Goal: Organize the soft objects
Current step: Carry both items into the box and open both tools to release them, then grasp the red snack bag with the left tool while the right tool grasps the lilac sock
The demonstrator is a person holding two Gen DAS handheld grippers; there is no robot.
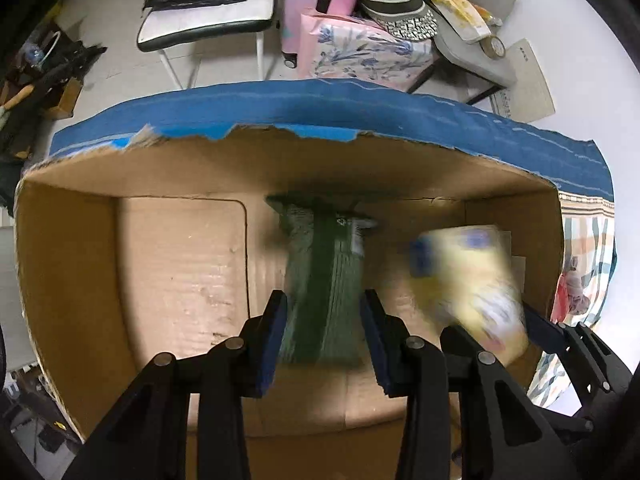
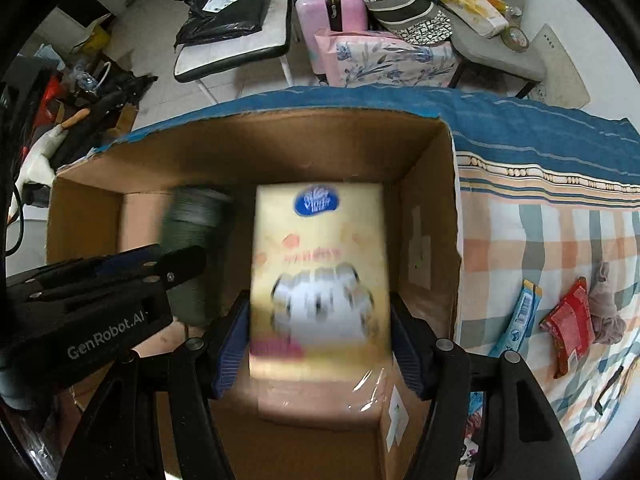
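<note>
On my left wrist view, my left gripper [image 1: 324, 336] is inside the open cardboard box [image 1: 180, 264], its blue-padded fingers [image 1: 276, 340] clamped on either side of a dark green fabric bundle [image 1: 320, 280] that stands upright over the middle of the box floor, blurred with motion. Off to the right in the same view, a yellow tissue pack [image 1: 468, 284] hangs in the box, smeared by blur, with the right gripper [image 1: 560, 336] black behind it. Over to my right wrist view: my right gripper [image 2: 320, 340] has its fingers [image 2: 230, 344] pressed against both sides of the yellow tissue pack [image 2: 320, 272], blue logo at its far end, held over the right side of the cardboard box [image 2: 432, 200]. The green fabric bundle [image 2: 192, 232] sits just left of it, gripped by the left gripper [image 2: 120, 280]. The box rests on a checked bedspread [image 2: 540, 240], where a red packet [image 2: 568, 320] and a blue packet [image 2: 520, 316] lie.
</note>
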